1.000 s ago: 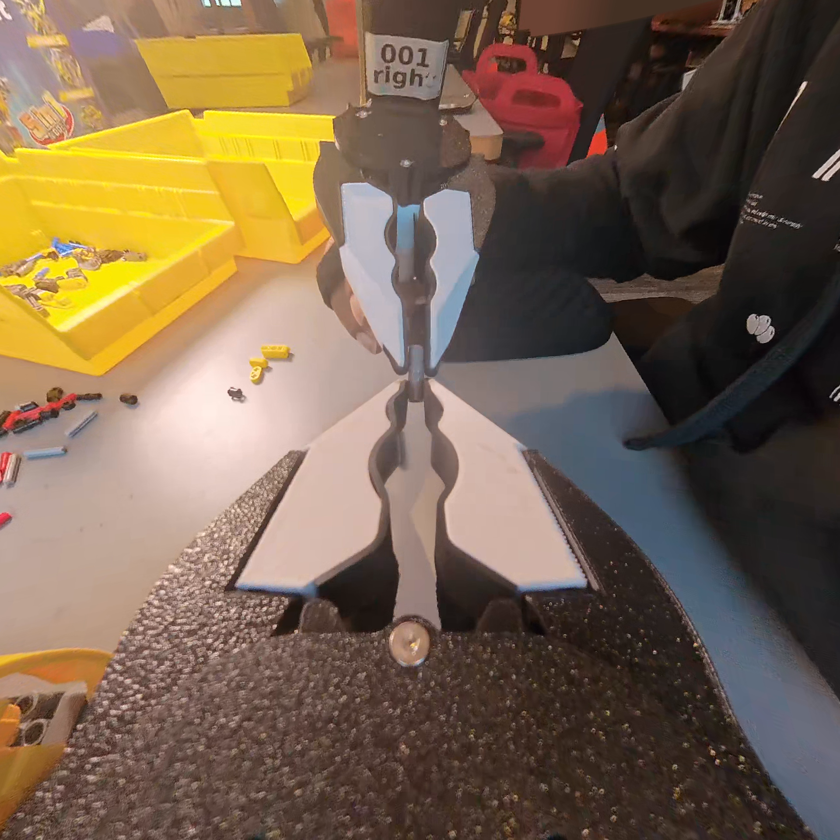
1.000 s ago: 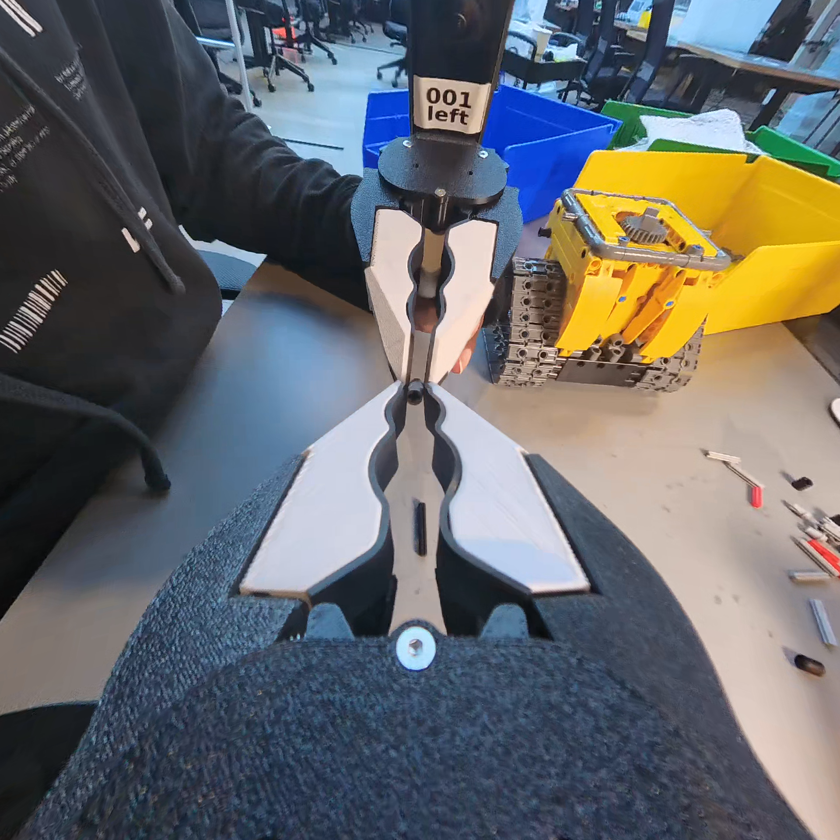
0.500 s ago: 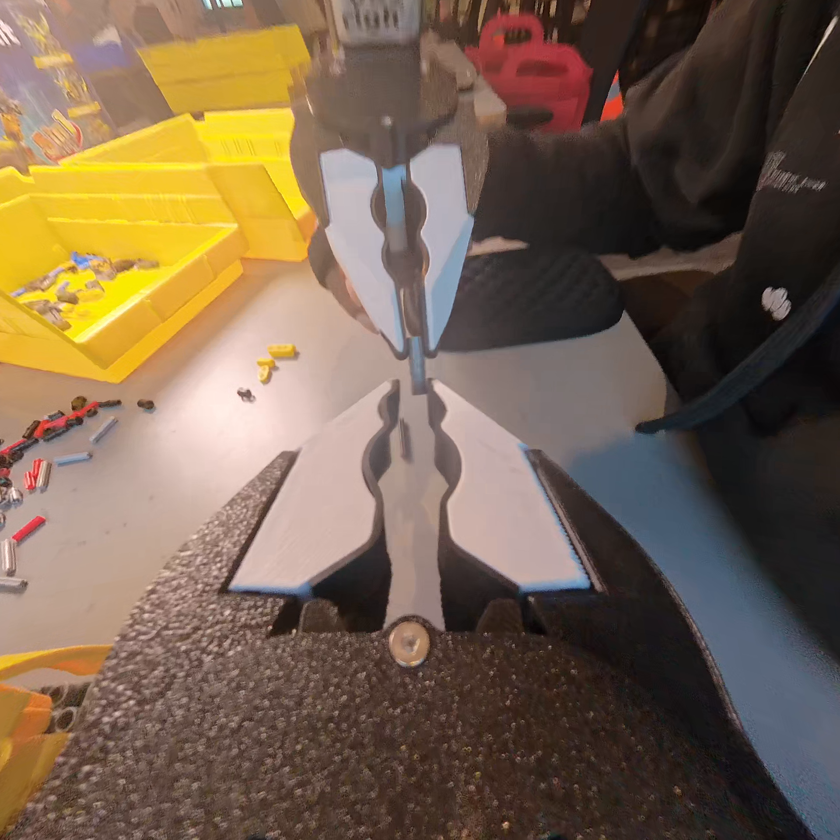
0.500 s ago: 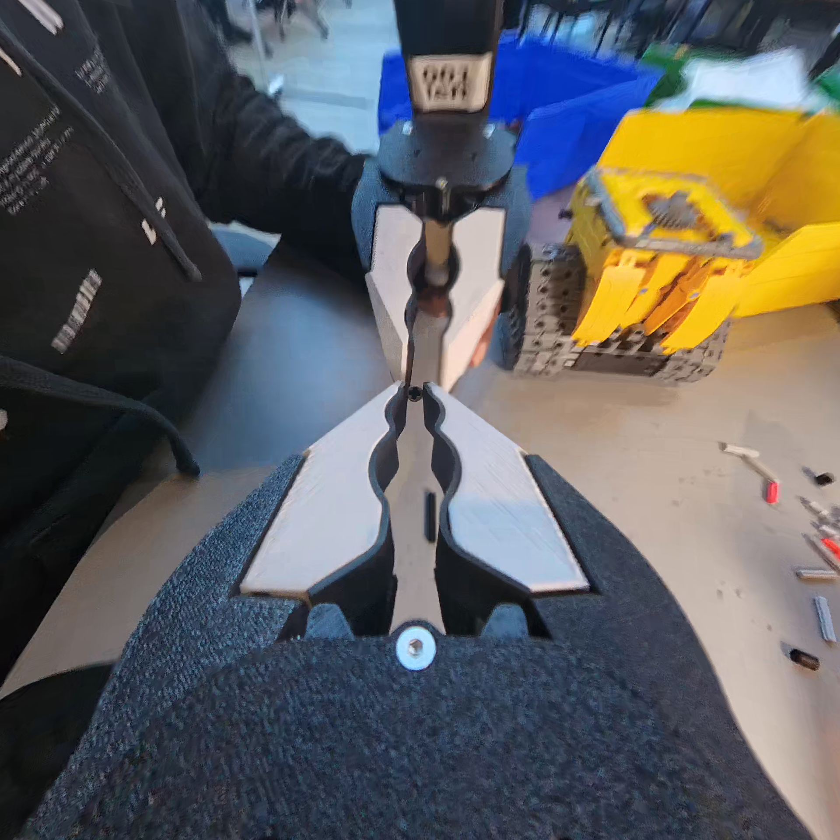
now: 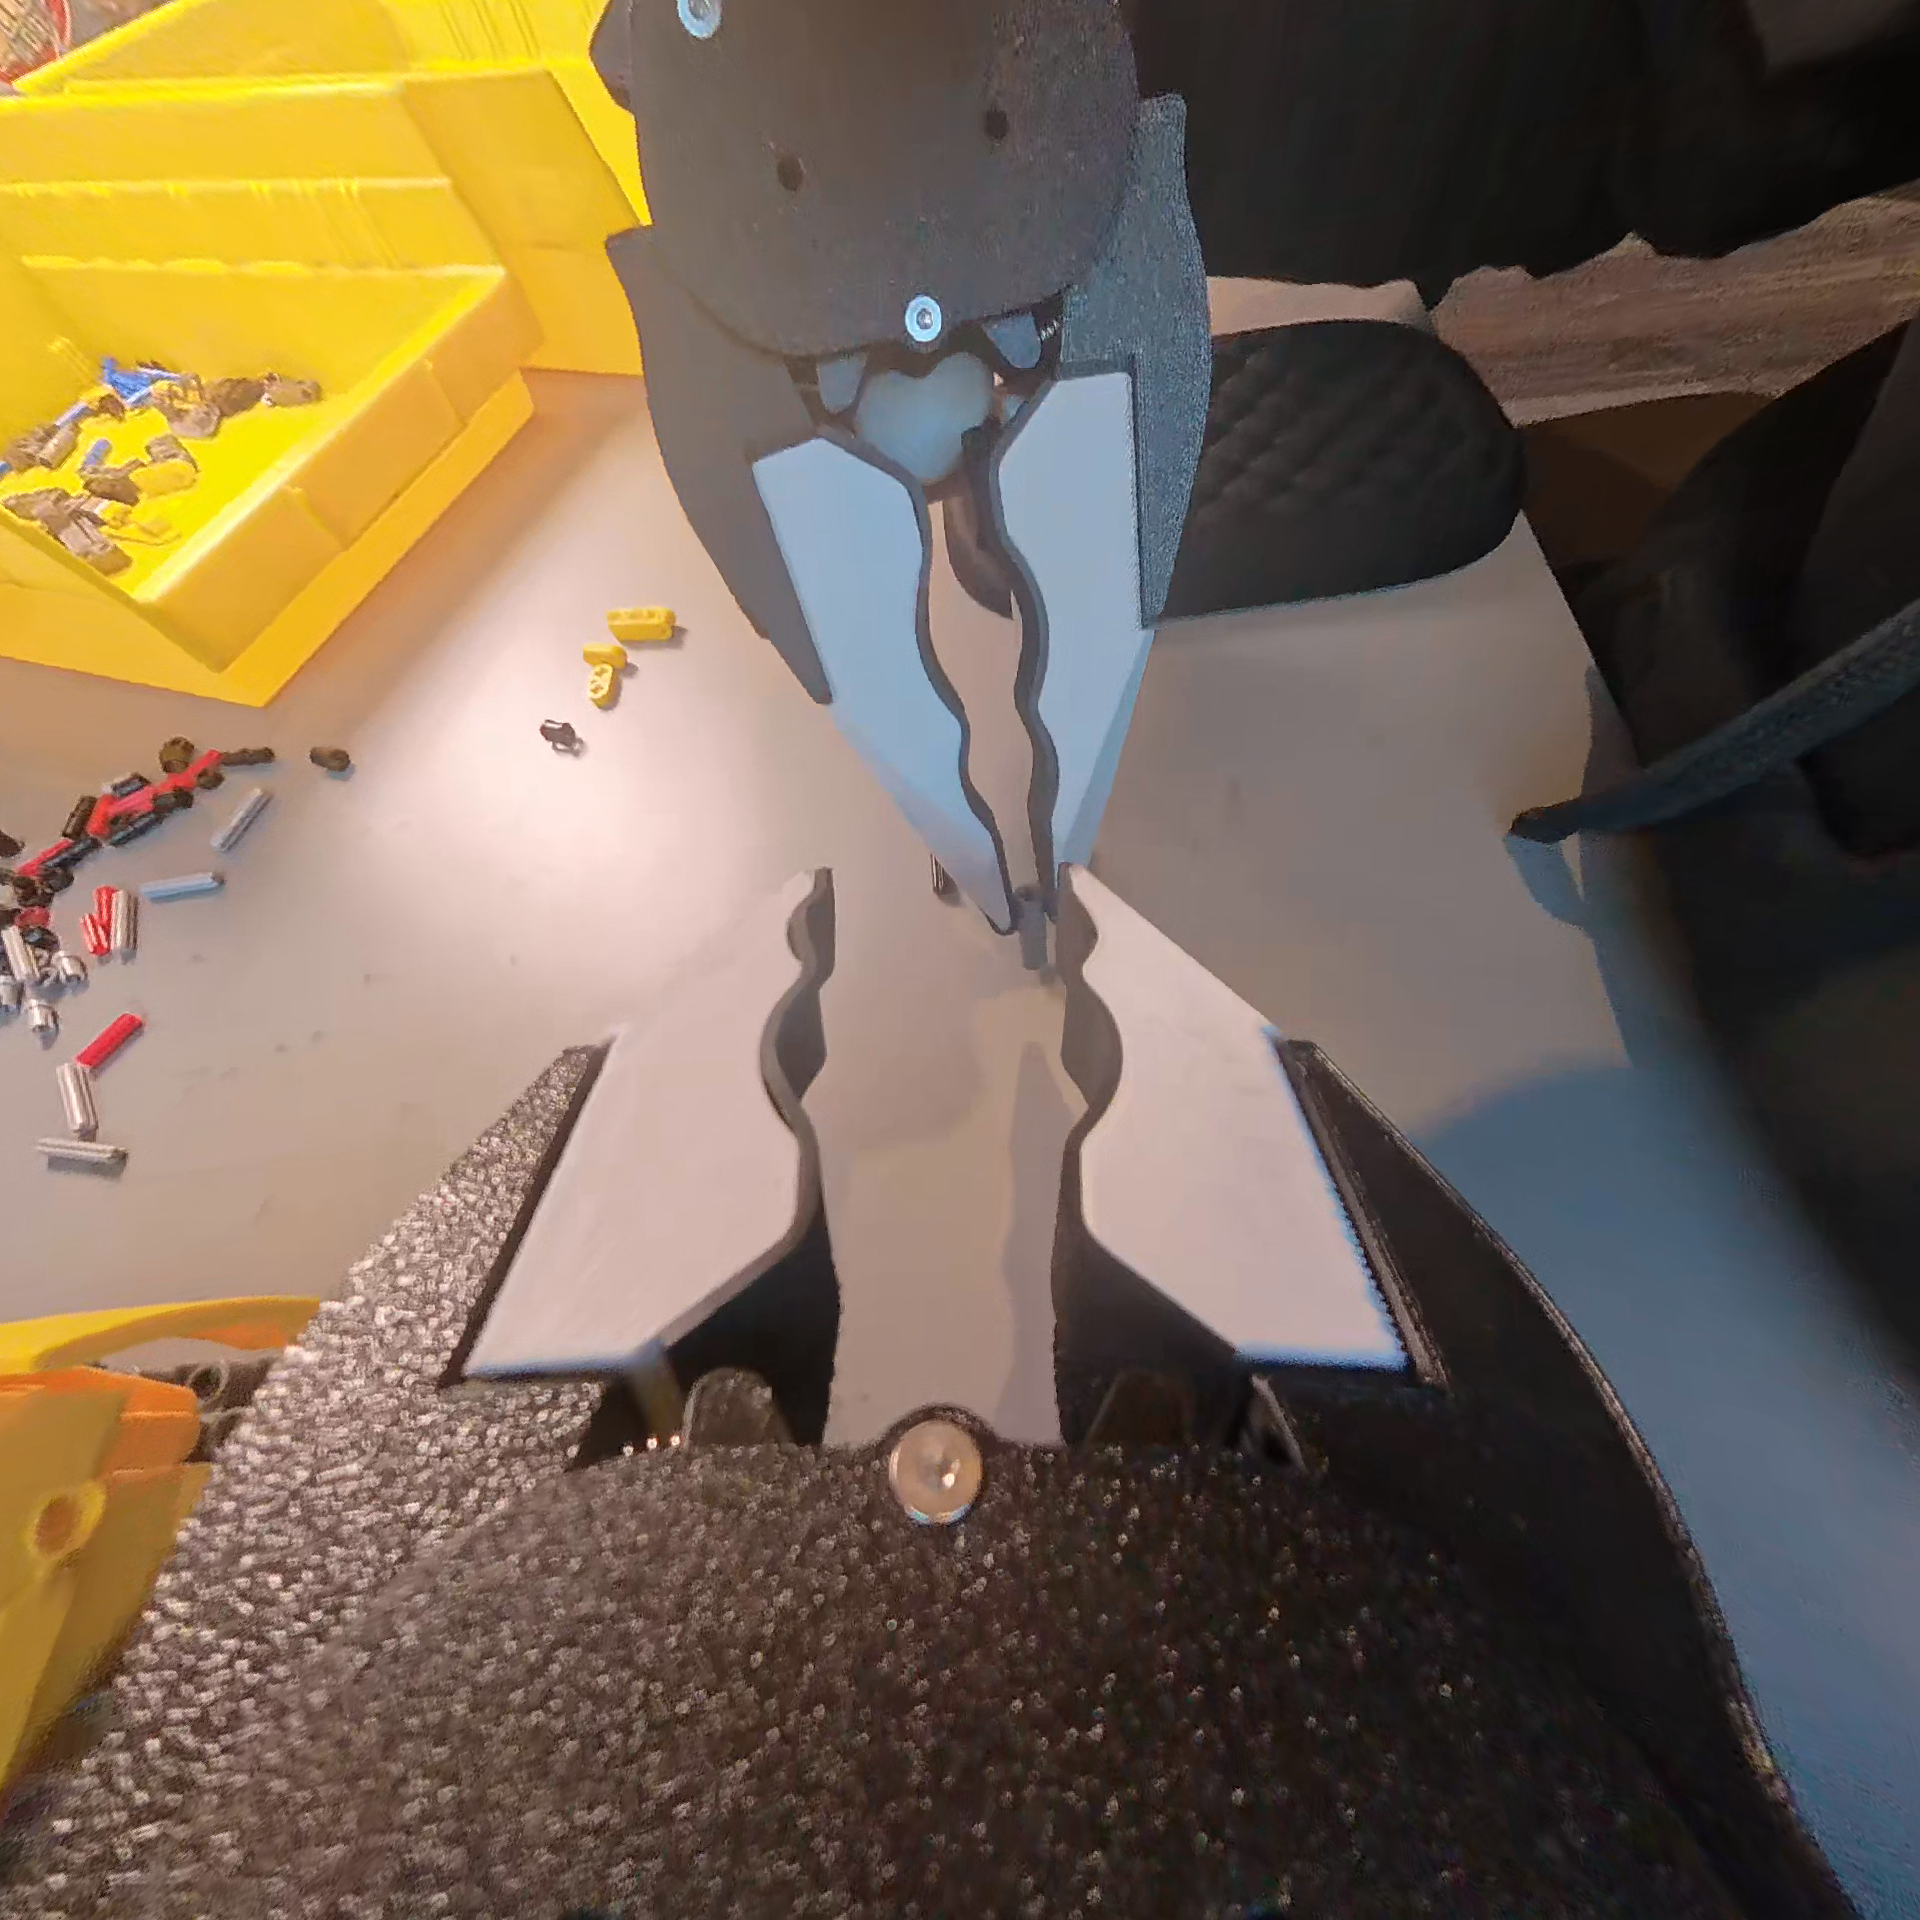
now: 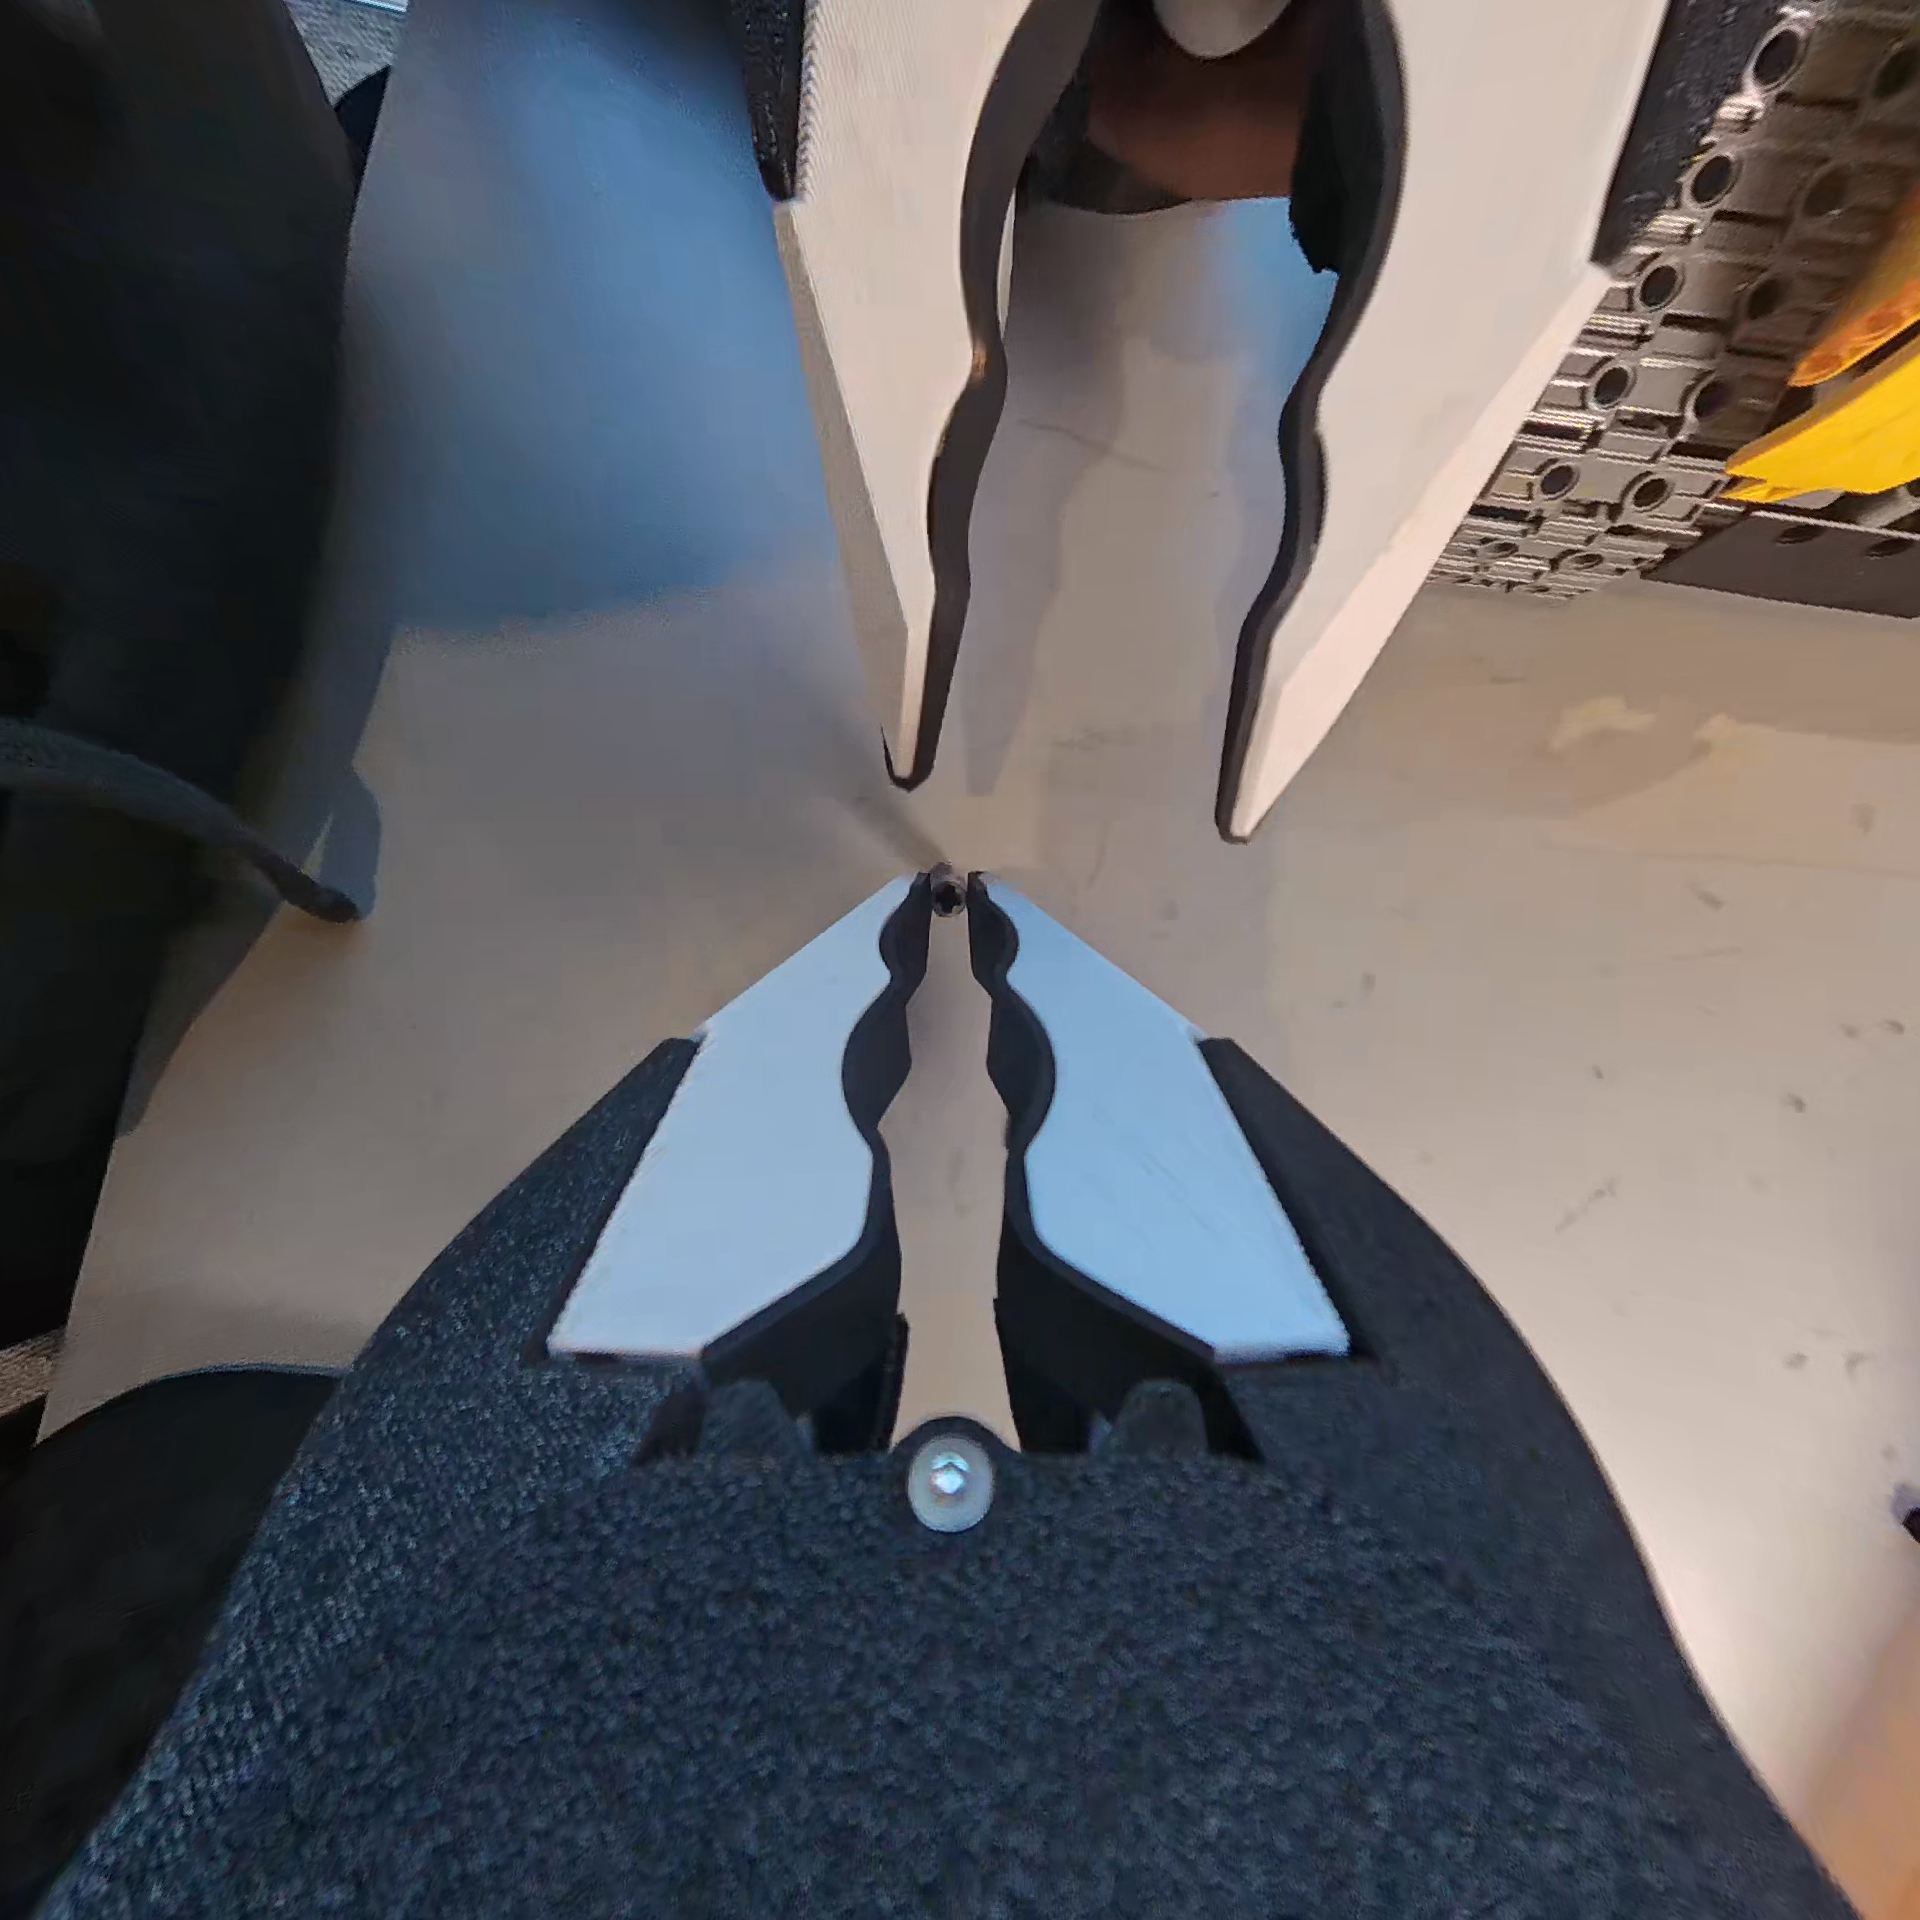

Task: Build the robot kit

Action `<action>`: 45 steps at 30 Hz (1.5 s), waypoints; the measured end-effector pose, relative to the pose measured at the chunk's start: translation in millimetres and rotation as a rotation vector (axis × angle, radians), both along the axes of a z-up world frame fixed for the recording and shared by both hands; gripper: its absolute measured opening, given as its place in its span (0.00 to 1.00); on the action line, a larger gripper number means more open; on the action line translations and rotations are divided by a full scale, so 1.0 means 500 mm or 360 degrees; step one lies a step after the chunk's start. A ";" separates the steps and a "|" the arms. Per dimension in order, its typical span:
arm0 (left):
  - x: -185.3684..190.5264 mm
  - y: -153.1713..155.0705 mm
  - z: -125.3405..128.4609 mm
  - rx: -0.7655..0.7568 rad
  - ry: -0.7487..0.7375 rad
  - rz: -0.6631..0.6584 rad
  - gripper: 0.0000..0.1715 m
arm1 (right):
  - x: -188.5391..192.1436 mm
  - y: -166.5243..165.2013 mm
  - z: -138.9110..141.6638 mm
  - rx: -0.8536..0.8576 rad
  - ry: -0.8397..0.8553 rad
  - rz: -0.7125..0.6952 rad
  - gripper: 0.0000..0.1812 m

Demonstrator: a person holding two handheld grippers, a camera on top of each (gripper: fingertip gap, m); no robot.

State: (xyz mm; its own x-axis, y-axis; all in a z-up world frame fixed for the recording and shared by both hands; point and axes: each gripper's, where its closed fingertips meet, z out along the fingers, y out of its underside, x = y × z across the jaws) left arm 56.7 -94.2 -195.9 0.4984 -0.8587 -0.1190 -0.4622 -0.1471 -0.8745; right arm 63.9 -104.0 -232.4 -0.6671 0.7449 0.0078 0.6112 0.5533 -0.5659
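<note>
My right gripper (image 6: 948,883) is shut on a small dark pin (image 6: 945,894), held at the very fingertips above the grey table (image 6: 1558,1039). My left gripper (image 5: 945,894) is open and empty, its jaws wide apart. The two grippers face each other tip to tip. In the left wrist view the right gripper (image 5: 1023,914) points down at me, and its pin (image 5: 1032,940) sits just inside my right fingertip (image 5: 1075,914). In the right wrist view the open left gripper (image 6: 1070,800) hangs just beyond the pin.
Yellow bins (image 5: 260,343) with small parts stand at the far left. Loose red, grey and black pins (image 5: 104,914) and yellow pieces (image 5: 623,644) lie on the table. A yellow tracked toy vehicle (image 6: 1662,364) stands close behind the left gripper. A person in black (image 6: 156,416) is beside the table. The tips of both grippers are at nearly the same place.
My left gripper has opened and let go of the pin. The right gripper still holds it. The two grippers have moved closer together and lower toward the table.
</note>
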 end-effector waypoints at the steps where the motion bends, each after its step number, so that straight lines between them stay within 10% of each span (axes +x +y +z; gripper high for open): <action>1: -0.001 -0.001 -0.003 -0.0006 0.0015 0.0003 0.24 | 0.000 -0.001 -0.003 0.0001 -0.0012 0.0001 0.04; 35: -0.016 -0.003 -0.012 -0.0071 0.0053 0.0062 0.14 | 0.049 0.088 -0.033 -0.0101 0.0057 -0.0341 0.02; 45: 0.015 -0.006 0.013 0.0144 0.0061 0.0030 0.09 | 0.017 0.036 0.083 -0.0166 0.0187 -0.0322 0.02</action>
